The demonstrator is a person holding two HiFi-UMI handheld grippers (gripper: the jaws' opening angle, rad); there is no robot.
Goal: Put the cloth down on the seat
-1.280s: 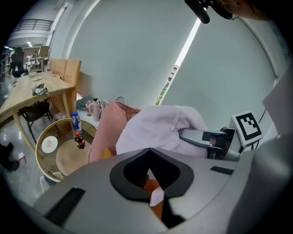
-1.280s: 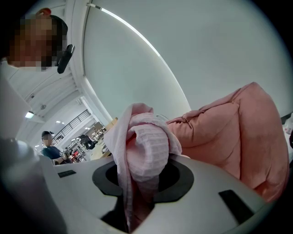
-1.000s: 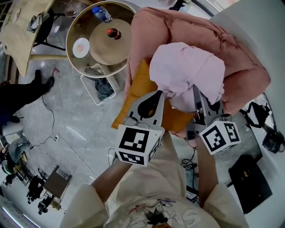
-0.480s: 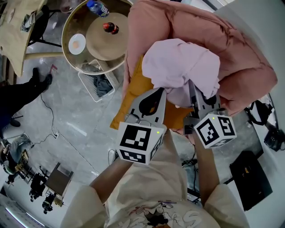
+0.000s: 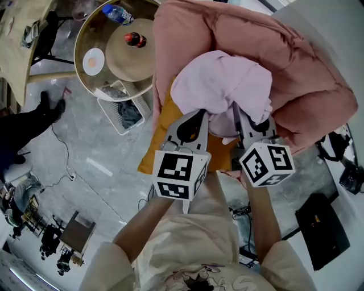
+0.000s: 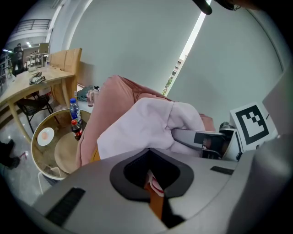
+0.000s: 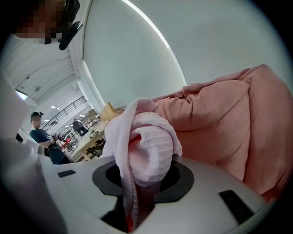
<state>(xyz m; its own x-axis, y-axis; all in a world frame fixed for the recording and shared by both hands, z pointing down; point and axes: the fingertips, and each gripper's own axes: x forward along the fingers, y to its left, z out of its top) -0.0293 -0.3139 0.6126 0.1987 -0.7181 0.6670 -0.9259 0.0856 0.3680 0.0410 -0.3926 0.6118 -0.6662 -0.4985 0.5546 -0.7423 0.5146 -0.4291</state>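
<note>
A pale pink cloth hangs bunched between both grippers, above the seat of a salmon-pink armchair. My left gripper is shut on the cloth's near left edge; a small fold of the cloth sits in the left gripper. My right gripper is shut on a thick roll of the cloth, which fills the right gripper. An orange cushion lies on the seat's front, partly under the cloth. The seat itself is mostly hidden.
A round glass table at the left holds a water bottle, a cola bottle and a plate. A white basket stands on the floor beside it. A black bag and cables lie at the right.
Both grippers have carried the cloth a little forward and leftward over the armchair. Their hold on it looks the same.
</note>
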